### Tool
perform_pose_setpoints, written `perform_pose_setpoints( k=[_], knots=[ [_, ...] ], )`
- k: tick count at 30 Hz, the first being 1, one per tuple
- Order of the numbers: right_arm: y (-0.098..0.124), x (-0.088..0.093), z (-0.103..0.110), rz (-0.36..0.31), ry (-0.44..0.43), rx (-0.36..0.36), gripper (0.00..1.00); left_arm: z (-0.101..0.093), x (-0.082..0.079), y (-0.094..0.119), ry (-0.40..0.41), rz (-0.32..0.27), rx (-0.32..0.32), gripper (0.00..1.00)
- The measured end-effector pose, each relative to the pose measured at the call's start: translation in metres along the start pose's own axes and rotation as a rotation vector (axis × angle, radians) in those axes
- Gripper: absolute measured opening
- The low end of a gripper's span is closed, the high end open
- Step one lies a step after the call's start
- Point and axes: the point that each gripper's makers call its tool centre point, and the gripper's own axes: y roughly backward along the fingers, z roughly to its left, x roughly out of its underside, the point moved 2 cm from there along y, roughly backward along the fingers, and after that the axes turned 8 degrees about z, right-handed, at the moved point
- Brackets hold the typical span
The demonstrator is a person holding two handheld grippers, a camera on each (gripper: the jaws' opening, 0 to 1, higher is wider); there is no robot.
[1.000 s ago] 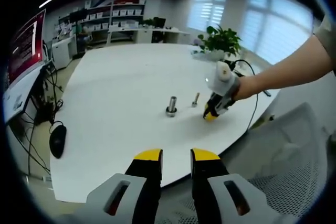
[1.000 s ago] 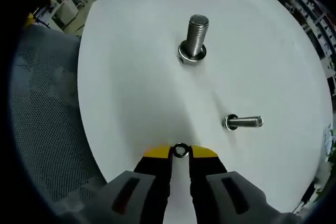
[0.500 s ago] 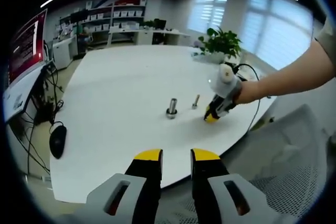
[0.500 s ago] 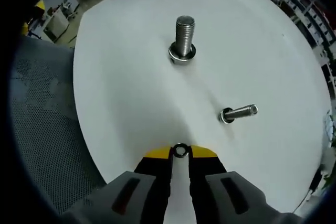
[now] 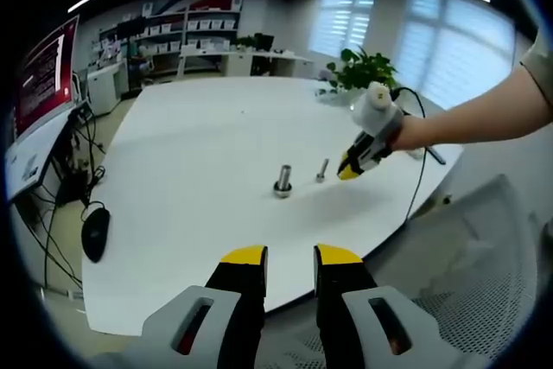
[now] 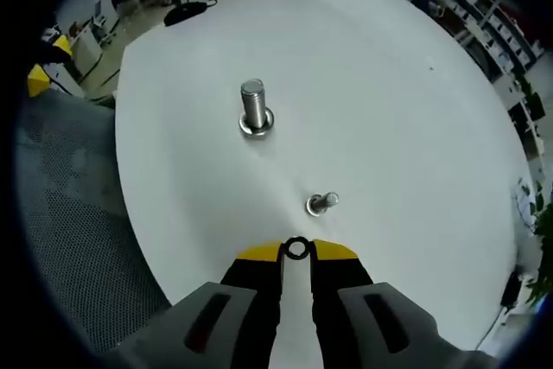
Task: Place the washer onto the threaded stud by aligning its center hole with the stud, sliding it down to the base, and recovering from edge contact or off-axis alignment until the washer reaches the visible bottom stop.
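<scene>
In the right gripper view we see our right gripper [image 6: 296, 250] pinching the washer [image 6: 296, 248] between its yellow-tipped jaws, the small dark ring held at the very tips with its hole open toward the camera. Just beyond the washer, close ahead of the jaw tips, the smaller threaded stud [image 6: 321, 204] stands on the white table [image 6: 415, 110], seen almost end-on from above. The washer is apart from it and not yet over its top. Farther ahead and to the left in this view stands the larger bolt [image 6: 256, 111], upright, with a washer-like ring at its base.

In the left gripper view we see the right gripper [image 5: 356, 163] raised above the table, held by a hand [image 5: 406, 133] coming in from the right, its yellow tips near the smaller stud [image 5: 321, 169] and slightly to the right of it. The larger bolt [image 5: 282, 180] stands just to the left of that stud. Our left gripper [image 5: 290, 256] hangs well back from the table edge, its jaws a narrow gap apart with nothing between them. A computer mouse [image 5: 94, 231] lies on the floor at the left.
</scene>
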Motion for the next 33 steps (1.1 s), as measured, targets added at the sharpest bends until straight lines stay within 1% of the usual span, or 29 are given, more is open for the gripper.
perform_pose_setpoints(
  k=[2,5,8,11,17,24,28,33],
  knots=[
    [0.003,-0.005,-0.003,-0.012,0.005,0.007,0.14,0.000,0.000,0.000,0.001,-0.003,-0.001,0.19],
    [0.009,-0.013,-0.009,-0.012,0.012,0.031,0.14,0.000,-0.001,0.000,-0.001,-0.005,0.000,0.19],
    [0.015,-0.022,-0.013,-0.040,0.013,0.045,0.14,0.000,-0.001,0.000,-0.003,-0.002,0.000,0.19],
    [0.019,-0.032,-0.015,-0.062,0.042,0.065,0.14,-0.001,0.000,-0.001,-0.010,0.002,0.004,0.19],
    [0.011,-0.033,-0.016,-0.036,0.068,0.062,0.14,0.000,-0.001,0.000,-0.005,-0.006,0.002,0.19],
    [0.005,-0.032,-0.017,-0.011,0.061,0.044,0.14,-0.001,-0.001,0.000,-0.008,-0.002,0.007,0.19],
    [0.005,-0.034,-0.018,-0.018,0.050,0.035,0.14,-0.001,-0.001,0.000,-0.008,0.001,0.008,0.19],
    [-0.003,-0.034,-0.018,0.002,0.061,0.027,0.14,-0.001,0.000,-0.001,-0.007,0.002,0.007,0.19]
  ],
)
